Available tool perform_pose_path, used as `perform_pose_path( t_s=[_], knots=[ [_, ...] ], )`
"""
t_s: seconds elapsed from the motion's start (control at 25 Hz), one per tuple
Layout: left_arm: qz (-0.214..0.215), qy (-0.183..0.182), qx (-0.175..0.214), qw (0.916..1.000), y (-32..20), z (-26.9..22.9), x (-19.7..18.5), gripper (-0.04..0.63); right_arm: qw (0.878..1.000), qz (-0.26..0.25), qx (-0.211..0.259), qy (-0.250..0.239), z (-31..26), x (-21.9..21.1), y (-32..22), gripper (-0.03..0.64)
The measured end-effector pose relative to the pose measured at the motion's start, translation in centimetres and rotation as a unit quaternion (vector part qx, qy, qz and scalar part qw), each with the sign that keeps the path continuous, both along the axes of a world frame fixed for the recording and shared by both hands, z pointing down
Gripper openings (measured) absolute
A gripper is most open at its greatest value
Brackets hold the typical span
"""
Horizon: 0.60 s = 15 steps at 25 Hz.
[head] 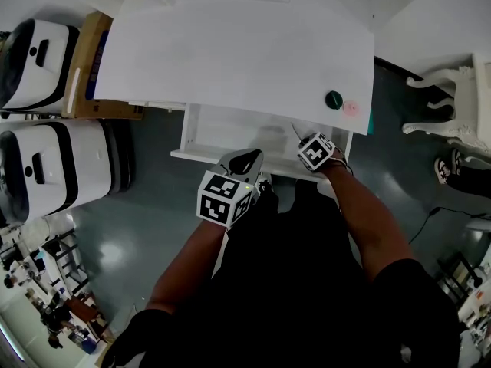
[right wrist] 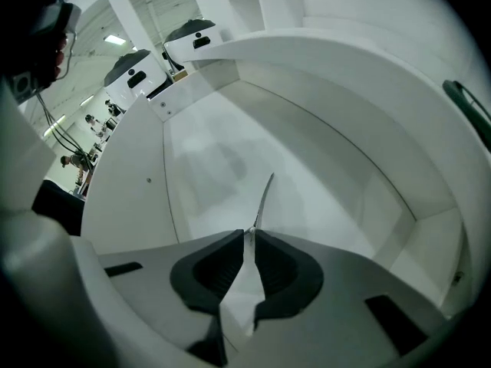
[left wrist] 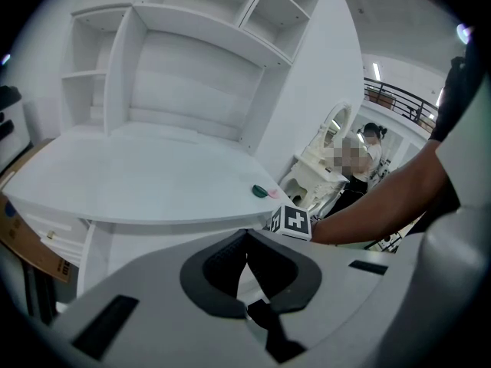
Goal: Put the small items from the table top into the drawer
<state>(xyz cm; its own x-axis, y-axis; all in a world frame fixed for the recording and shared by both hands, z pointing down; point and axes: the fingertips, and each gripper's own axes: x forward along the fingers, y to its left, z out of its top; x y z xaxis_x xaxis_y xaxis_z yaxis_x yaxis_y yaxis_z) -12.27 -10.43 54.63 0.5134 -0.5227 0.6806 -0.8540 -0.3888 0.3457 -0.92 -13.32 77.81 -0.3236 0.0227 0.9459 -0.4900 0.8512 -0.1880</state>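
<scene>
The white drawer [head: 189, 133] stands pulled out under the white desk top [head: 230, 52]. My right gripper [head: 304, 145] reaches down into the drawer, near its right end. In the right gripper view its pads are shut on a thin silvery blade-like item [right wrist: 264, 198], which points at the bare drawer floor [right wrist: 222, 159]. A dark green round item [head: 334, 99] and a small pink item [head: 350, 107] lie on the desk's front right corner, also seen from the left gripper as the green item [left wrist: 260, 191]. My left gripper [head: 247, 162] hovers at the drawer's front edge, shut and empty [left wrist: 246, 231].
Two white machines [head: 46, 52] [head: 57, 167] and a cardboard box [head: 88, 60] stand left of the desk. A white ornate chair [head: 453, 102] is at the right. A shelf unit [left wrist: 192, 44] rises at the desk's back. A person sits far behind the chair.
</scene>
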Motion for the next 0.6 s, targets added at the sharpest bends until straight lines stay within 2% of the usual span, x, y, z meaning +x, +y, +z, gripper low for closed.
perform_pose_path(
  t_s=[0.4,0.6],
  knots=[
    [0.014,0.005,0.018,0.9997,-0.3,-0.9,0.5,0.011,0.998,0.034,0.033,-0.032,-4.0,0.0,-0.6,0.037],
    [0.026,0.008,0.032,0.9991,-0.6,-1.6,0.8,0.011,0.993,0.087,0.057,-0.061,-7.0,0.4,-1.5,0.035]
  ],
)
